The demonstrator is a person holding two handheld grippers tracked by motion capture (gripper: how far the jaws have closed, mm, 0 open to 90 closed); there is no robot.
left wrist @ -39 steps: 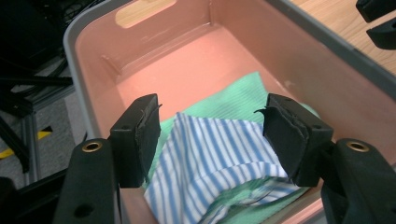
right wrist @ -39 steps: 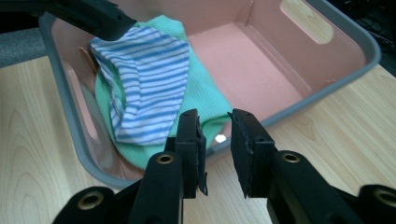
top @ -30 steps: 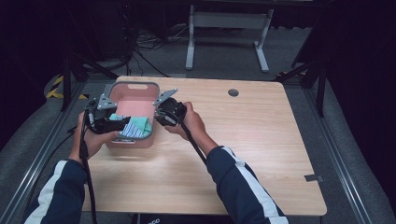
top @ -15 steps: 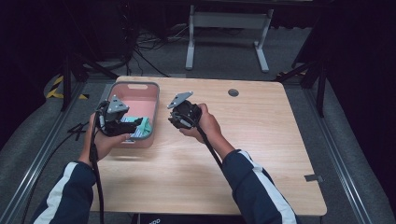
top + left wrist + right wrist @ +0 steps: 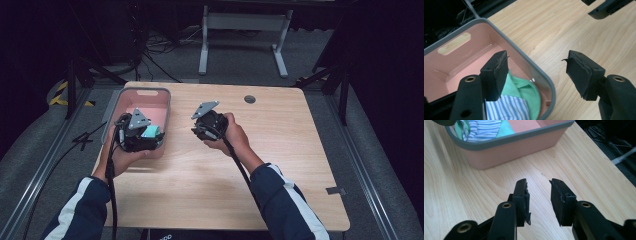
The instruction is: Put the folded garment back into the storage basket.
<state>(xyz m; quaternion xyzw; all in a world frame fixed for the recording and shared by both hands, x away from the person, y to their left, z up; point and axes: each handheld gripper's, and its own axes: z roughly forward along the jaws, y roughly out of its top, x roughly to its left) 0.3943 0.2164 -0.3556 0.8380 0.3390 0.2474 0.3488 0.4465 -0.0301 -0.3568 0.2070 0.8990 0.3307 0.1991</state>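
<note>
While I've got both grippers up over the table (image 5: 280, 165), the pink bin (image 5: 161, 102) sits at the far left of the wooden top with the folded clothes in its near end: a green shirt (image 5: 529, 91) and a blue striped cloth (image 5: 506, 108) on top of it. My left gripper (image 5: 536, 72) hangs right over the bin's near right corner, jaws spread wide with nothing between them, one jaw above the clothes and the other out over bare wood. My right gripper (image 5: 539, 200) is off to the right of the bin, near the middle of the table and well apart from it, pointing back at the bin's side. Its jaws have just been opening a bit, with only a narrow gap and nothing in it.
</note>
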